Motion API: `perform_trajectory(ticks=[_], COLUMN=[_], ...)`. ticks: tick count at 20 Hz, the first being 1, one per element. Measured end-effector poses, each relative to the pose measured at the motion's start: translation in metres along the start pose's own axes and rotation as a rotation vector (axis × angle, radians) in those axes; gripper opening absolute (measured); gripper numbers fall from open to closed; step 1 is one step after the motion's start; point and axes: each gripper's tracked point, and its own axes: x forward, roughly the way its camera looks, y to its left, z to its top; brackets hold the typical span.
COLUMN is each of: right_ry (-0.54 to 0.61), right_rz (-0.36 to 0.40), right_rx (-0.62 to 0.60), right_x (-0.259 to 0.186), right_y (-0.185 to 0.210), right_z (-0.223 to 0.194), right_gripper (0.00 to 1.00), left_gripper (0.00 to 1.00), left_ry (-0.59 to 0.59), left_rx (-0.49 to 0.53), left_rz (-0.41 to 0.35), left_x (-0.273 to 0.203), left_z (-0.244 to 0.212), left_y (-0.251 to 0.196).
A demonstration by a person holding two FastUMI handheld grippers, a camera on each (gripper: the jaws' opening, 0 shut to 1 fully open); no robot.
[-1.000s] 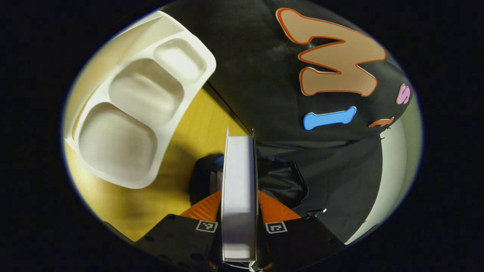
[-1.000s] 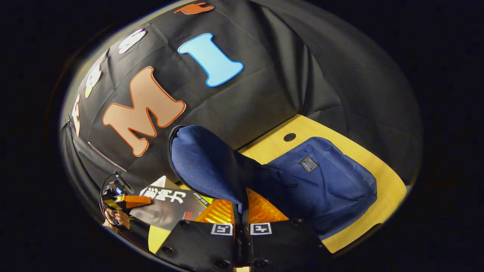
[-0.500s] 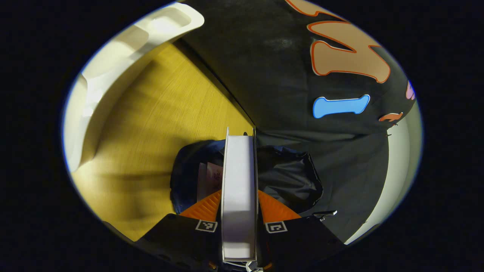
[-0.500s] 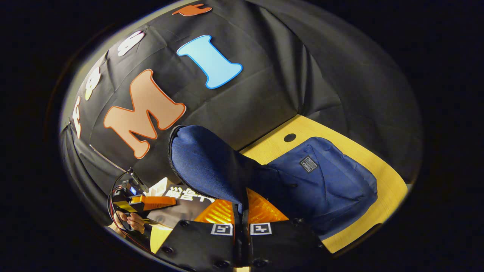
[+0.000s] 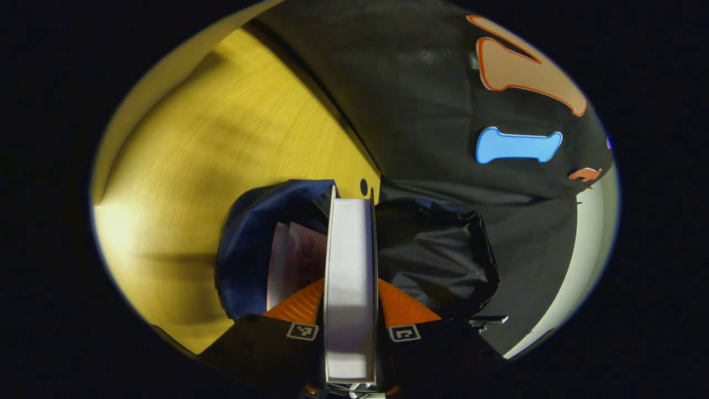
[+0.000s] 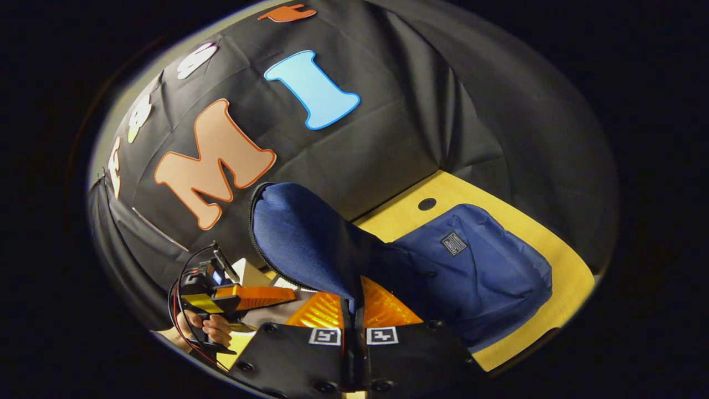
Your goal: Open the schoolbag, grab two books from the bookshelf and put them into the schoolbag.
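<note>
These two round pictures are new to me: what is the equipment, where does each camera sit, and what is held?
A person holds a two-finger tool in each hand, and a fisheye camera rides on each, looking along its fingers. In the left gripper view, the left tool is shut on a book, seen edge-on and pointed into the open blue schoolbag, where another book already sits. In the right gripper view, the right tool pinches the bag's flap, lifting it open; the left tool and the hand holding it show farther off. The schoolbag lies on a yellow wooden table.
</note>
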Motion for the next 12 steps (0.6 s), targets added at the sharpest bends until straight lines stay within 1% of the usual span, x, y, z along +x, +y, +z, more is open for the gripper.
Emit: perform_trajectory(ticks=[1, 2, 3, 4, 5, 7, 8, 9, 12], right_ry=[-0.001, 0.000, 0.000, 0.001, 0.000, 0.002, 0.004, 0.007, 0.013], right_rz=[0.001, 0.003, 0.006, 0.010, 0.014, 0.022, 0.026, 0.028, 0.032], right_rx=[0.001, 0.000, -0.001, 0.001, 0.002, -0.001, -0.002, -0.004, -0.007], right_x=[0.000, -0.001, 0.000, 0.000, 0.000, 0.000, 0.000, 0.000, 0.001], right_y=[0.000, 0.000, 0.000, 0.001, 0.002, 0.003, 0.003, 0.003, 0.004], right_z=[0.000, 0.000, 0.000, 0.000, 0.000, 0.000, -0.001, -0.002, -0.004], right_gripper=[0.03, 0.04, 0.02, 0.03, 0.02, 0.03, 0.03, 0.04, 0.02], left_gripper=[0.34, 0.31, 0.32, 0.31, 0.34, 0.31, 0.31, 0.33, 0.31], left_ry=[-0.005, -0.012, -0.024, -0.034, -0.042, -0.064, -0.074, -0.081, -0.105], left_rx=[-0.003, -0.009, -0.019, -0.030, -0.041, -0.058, -0.074, -0.092, -0.147], left_rz=[-0.001, -0.004, -0.006, -0.009, -0.014, -0.026, -0.035, -0.044, -0.067], left_x=[0.003, 0.008, 0.011, 0.016, 0.018, 0.024, 0.027, 0.030, 0.039], left_z=[-0.002, -0.003, -0.004, -0.005, -0.007, -0.010, -0.012, -0.013, -0.018], left_y=[-0.001, -0.002, -0.003, -0.004, -0.004, -0.002, -0.002, -0.001, 0.004])
